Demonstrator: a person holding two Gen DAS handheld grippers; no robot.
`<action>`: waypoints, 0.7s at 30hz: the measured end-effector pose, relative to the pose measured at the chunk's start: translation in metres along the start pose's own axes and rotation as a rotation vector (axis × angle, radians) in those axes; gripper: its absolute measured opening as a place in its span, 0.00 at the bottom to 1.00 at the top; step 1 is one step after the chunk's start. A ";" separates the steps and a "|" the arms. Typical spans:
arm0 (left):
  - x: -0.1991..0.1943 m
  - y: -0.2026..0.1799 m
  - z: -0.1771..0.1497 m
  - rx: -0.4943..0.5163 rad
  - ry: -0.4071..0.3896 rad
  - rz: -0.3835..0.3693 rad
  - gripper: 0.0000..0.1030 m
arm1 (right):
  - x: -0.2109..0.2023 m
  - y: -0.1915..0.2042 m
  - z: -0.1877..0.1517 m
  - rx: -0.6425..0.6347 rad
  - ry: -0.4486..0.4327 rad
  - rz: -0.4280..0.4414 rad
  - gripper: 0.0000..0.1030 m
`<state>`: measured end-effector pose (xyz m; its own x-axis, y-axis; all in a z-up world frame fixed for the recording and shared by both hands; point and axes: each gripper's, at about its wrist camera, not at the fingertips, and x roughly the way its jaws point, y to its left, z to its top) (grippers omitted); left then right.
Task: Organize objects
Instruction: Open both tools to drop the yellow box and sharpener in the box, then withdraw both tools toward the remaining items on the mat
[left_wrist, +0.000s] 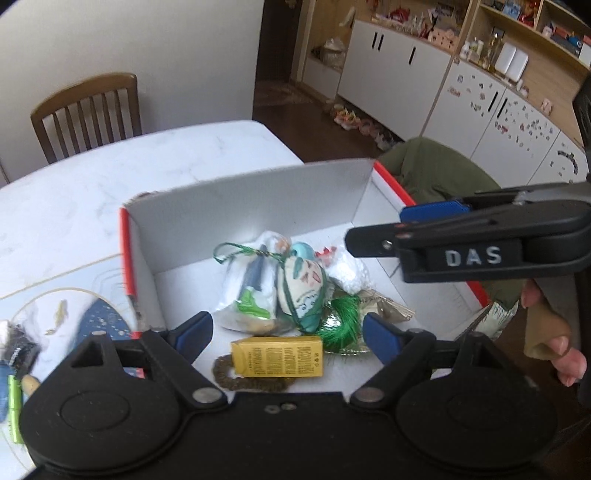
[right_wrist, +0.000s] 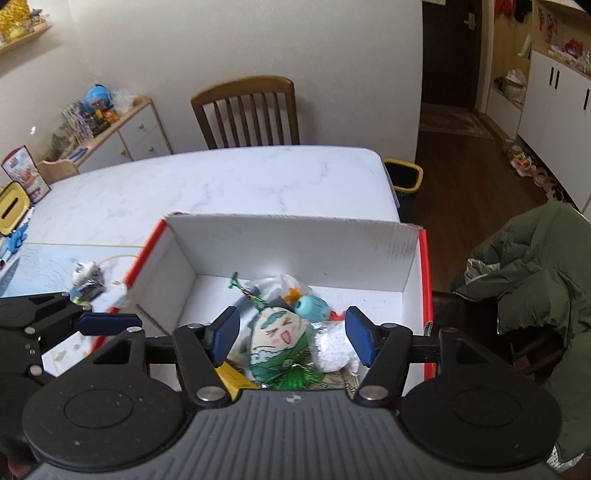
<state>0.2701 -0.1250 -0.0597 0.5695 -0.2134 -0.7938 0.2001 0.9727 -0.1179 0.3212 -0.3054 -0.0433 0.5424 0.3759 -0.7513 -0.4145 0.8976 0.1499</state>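
White marble worktop (right_wrist: 229, 184) carries a box (right_wrist: 291, 236) at its near right corner. Inside lie a doll (right_wrist: 277, 341), a yellow carton (left_wrist: 277, 356), a teal ball (right_wrist: 312, 308) and a white bag (left_wrist: 349, 273). Both the left tool (left_wrist: 286, 330) and right tool (right_wrist: 291, 338) hang above it, spread, gripping nothing.

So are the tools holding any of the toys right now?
No, neither one. The left tool and the right tool are both open and empty, above the box with the toys inside.
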 end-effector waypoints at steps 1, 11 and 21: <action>-0.005 0.003 -0.001 -0.004 -0.009 0.000 0.85 | -0.003 0.002 0.000 0.001 -0.006 0.007 0.61; -0.051 0.037 -0.011 -0.041 -0.099 -0.001 0.91 | -0.032 0.035 -0.006 -0.029 -0.064 0.060 0.64; -0.086 0.091 -0.028 -0.081 -0.149 0.028 0.97 | -0.042 0.091 -0.008 -0.062 -0.128 0.098 0.70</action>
<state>0.2169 -0.0162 -0.0194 0.6873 -0.1917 -0.7007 0.1215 0.9813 -0.1493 0.2548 -0.2411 -0.0026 0.5842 0.4902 -0.6468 -0.5115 0.8411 0.1755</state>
